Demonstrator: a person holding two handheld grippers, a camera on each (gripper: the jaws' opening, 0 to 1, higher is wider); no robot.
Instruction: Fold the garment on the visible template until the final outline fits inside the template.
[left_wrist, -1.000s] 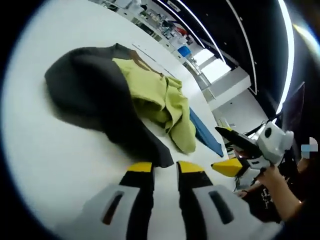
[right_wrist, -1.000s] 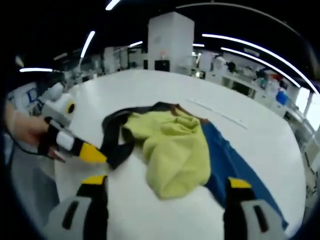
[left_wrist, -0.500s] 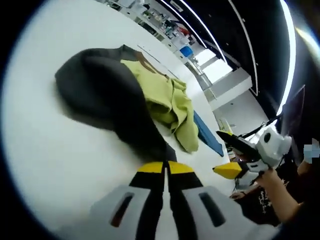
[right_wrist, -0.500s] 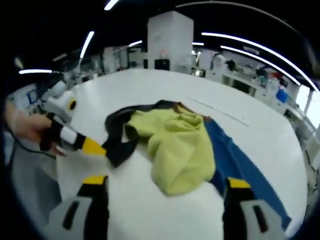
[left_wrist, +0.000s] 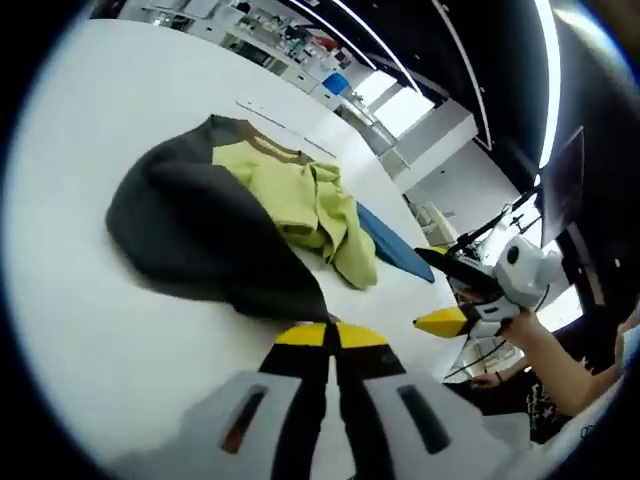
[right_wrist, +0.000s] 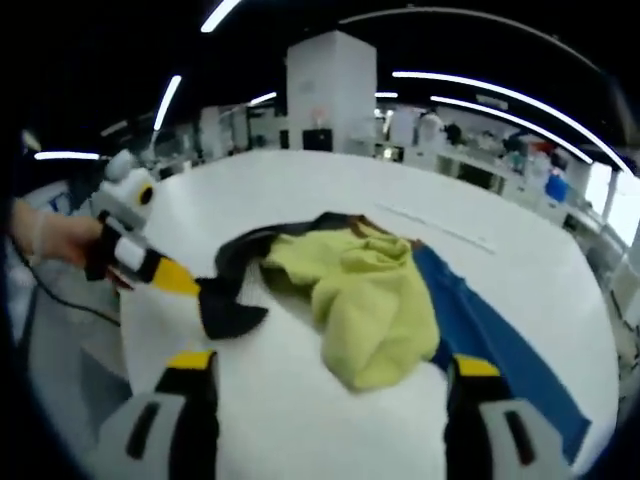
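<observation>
Lying in a crumpled heap on the white table (right_wrist: 330, 190) is the garment (right_wrist: 370, 290). It has three colours: a dark grey part, a yellow-green part bunched up in the middle, and a blue part that lies flat. In the right gripper view the blue part runs long and straight toward the lower right, and the grey part points to the left. A thin brown edge shows at the far side of the heap.

In the left gripper view the garment (left_wrist: 230, 220) has its grey part nearest, spread wide, with the yellow-green part behind it and a strip of blue past that.

The left gripper (left_wrist: 333, 333) has its yellow tips pressed together on a corner of the grey part. In the right gripper view the left gripper (right_wrist: 195, 283) comes in from the left, held by a hand (right_wrist: 50, 240), and the grey corner sits at its tip.

The right gripper (right_wrist: 325, 365) has its jaws spread wide, with nothing between them. It hangs over the table near the yellow-green part. In the left gripper view the right gripper (left_wrist: 450, 290) is off to the right, well apart from the garment.

No writing or labels can be read.
</observation>
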